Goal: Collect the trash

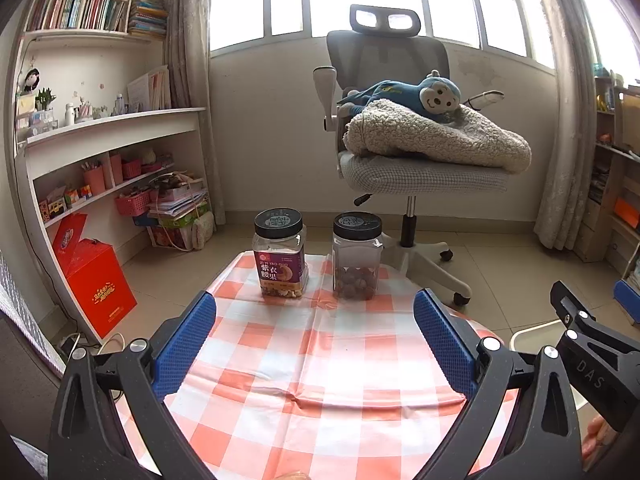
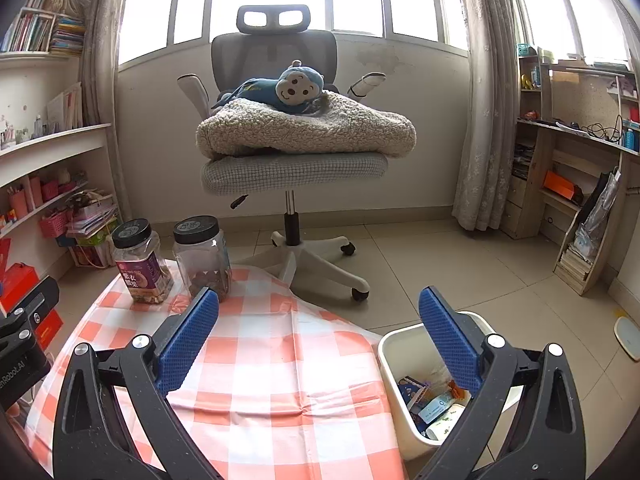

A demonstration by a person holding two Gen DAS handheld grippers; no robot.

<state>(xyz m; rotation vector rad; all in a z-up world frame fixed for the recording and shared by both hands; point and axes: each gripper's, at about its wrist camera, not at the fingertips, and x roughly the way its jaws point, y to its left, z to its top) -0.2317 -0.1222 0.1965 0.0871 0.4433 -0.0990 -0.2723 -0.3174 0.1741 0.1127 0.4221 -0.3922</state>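
A white trash bin (image 2: 390, 364) stands on the floor right of the table, with several wrappers (image 2: 430, 404) inside; its rim also shows in the left wrist view (image 1: 532, 330). My left gripper (image 1: 316, 332) is open and empty above the orange-and-white checked tablecloth (image 1: 320, 380). My right gripper (image 2: 320, 332) is open and empty, held over the table's right edge and the bin. No loose trash shows on the cloth (image 2: 260, 380).
Two black-lidded nut jars stand at the table's far edge, one labelled (image 1: 280, 254) and one plain (image 1: 357, 256). A grey office chair (image 2: 292, 152) with a blanket and a blue plush monkey stands behind. Shelves line both walls; a red box (image 1: 96, 276) sits at left.
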